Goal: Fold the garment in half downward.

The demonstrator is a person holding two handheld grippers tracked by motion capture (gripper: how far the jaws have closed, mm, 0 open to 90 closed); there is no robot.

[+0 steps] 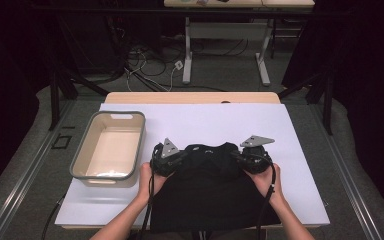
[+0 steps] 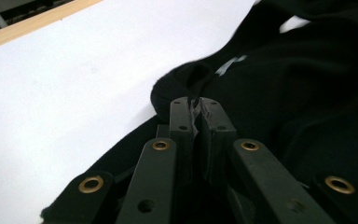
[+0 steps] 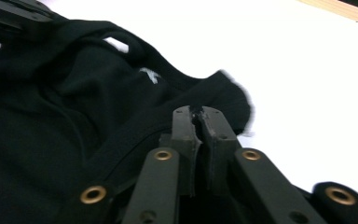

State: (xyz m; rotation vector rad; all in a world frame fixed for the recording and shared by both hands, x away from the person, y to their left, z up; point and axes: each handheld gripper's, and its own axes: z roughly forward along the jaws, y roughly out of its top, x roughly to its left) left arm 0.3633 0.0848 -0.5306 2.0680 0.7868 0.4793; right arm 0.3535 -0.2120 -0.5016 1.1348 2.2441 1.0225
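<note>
A black garment (image 1: 212, 187) lies on the white table cover (image 1: 205, 120), its neck opening with a white label (image 2: 230, 65) toward the far side and its lower part hanging over the near edge. My left gripper (image 1: 176, 159) is shut on the garment's left shoulder (image 2: 177, 88), with cloth pinched between the pads. My right gripper (image 1: 240, 156) is shut on the right shoulder (image 3: 223, 93) in the same way. In the right gripper view, the left gripper (image 3: 14, 16) appears at the top left corner.
A beige tub with a grey rim (image 1: 82, 165) stands empty at the left of the table, close to my left hand. The table's wooden far edge (image 1: 192, 97) runs behind the cover. Table legs and cables (image 1: 150, 62) are on the floor beyond.
</note>
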